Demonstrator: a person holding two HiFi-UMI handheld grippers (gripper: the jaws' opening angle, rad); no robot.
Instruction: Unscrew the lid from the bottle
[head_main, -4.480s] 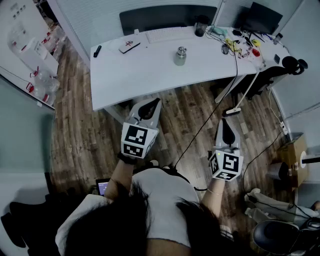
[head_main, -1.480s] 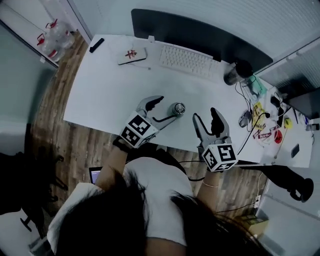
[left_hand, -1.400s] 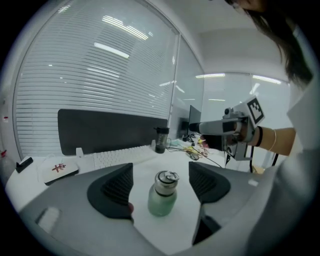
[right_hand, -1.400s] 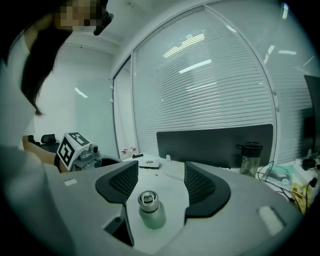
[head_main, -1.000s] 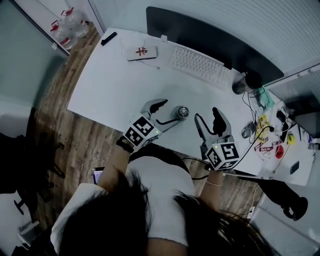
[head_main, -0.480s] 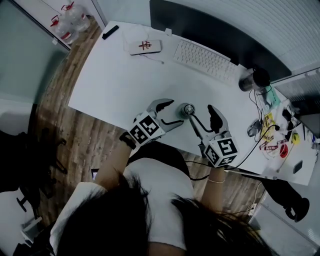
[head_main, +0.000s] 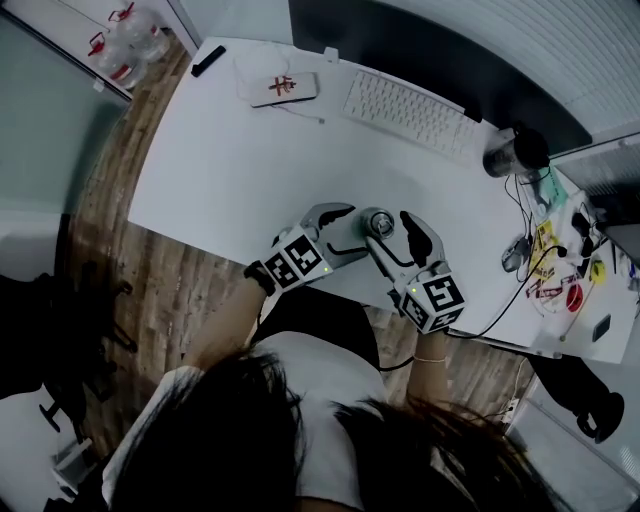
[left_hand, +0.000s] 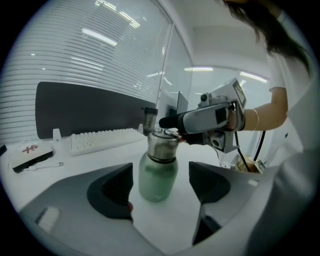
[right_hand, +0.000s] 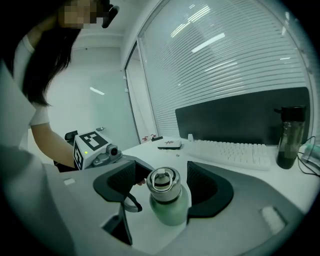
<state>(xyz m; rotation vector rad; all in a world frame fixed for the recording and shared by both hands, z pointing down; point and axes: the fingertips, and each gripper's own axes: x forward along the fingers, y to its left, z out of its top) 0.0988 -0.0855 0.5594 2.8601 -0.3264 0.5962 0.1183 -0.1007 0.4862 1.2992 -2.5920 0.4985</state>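
tongs: left gripper (head_main: 352, 230) wide round bottle (left_hand: 157, 175); right gripper (head_main: 392, 230) wide, newly over lid (right_hand: 163, 181). i judge both ready to clamp.

White bench (head_main: 230, 150), long, front edge curved.

Near the front edge: green bottle (left_hand: 157, 175), upright, metal lid (right_hand: 163, 181) on.

Toward the back: white keyboard (head_main: 410, 105), lying just in front of a wide dark screen (head_main: 420, 50) that runs along the rear edge.

Back left: flat white case with a red mark (head_main: 285, 88). A black stick-shaped item (head_main: 208, 60) lies at the far-left corner; type unclear.

Right of the keyboard: dark tumbler (head_main: 505, 155), upright.

Right end: mouse (head_main: 517, 253), then a tangle of cables and small coloured parts (head_main: 565, 275), too small to identify.
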